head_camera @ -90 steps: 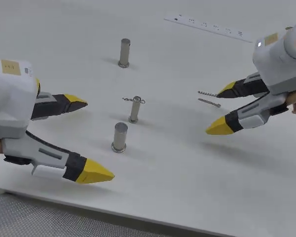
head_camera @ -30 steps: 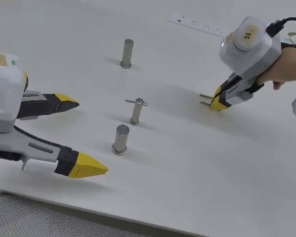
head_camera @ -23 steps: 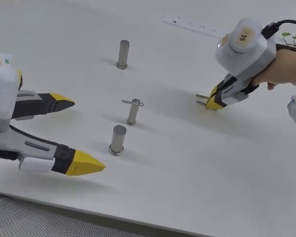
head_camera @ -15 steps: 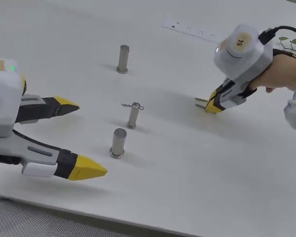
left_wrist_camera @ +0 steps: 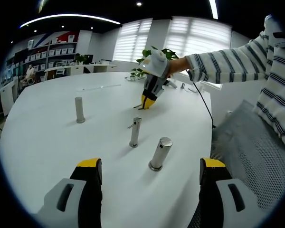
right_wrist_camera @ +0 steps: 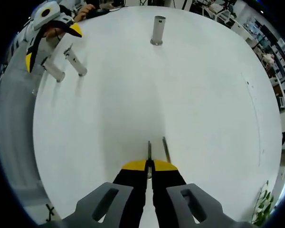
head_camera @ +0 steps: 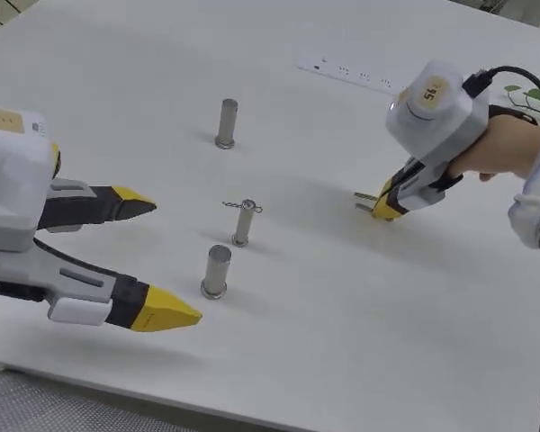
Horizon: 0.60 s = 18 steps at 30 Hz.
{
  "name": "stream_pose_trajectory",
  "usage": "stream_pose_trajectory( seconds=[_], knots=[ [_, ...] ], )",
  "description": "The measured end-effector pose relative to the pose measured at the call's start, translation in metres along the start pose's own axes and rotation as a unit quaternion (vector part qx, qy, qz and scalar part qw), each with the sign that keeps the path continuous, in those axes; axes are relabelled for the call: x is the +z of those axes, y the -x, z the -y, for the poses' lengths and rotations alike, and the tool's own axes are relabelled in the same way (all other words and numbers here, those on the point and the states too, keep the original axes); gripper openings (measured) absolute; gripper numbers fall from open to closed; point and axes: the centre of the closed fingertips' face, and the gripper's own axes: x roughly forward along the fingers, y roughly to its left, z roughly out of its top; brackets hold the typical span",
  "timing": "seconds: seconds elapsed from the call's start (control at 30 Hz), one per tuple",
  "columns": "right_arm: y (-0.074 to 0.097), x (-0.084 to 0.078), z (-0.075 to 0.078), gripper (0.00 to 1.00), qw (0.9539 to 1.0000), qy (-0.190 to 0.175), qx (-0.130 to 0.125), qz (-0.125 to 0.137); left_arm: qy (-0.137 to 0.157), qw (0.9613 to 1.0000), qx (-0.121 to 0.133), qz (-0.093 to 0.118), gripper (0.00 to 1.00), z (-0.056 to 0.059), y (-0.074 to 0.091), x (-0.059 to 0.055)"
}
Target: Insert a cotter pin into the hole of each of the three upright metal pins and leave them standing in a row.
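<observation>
My right gripper [head_camera: 378,211], at the head view's right, is clenched on a cotter pin [right_wrist_camera: 149,151] lying on the table [head_camera: 342,342], my left gripper [head_camera: 175,261] gapes at lower left, and I judge this thin end-pinch could slip, or nudge the spare pin [right_wrist_camera: 166,148] just beside it.

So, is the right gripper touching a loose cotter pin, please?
Touching: the right gripper view shows the right gripper with jaws shut on one cotter pin.
</observation>
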Motion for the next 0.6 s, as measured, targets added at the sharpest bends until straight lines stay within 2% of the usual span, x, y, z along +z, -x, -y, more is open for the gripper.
stream_pose_trajectory(
  seconds=[0.27,0.6],
  knots=[
    [0.002,-0.002,-0.003,0.03,1.0,0.003,0.002,-0.004,-0.001,1.0,0.0,0.002,0.84,0.002,0.0,0.007],
    [0.011,-0.001,-0.011,0.03,1.0,0.007,0.001,0.005,0.005,1.0,-0.003,-0.008,0.84,0.003,-0.002,0.004]
  ],
)
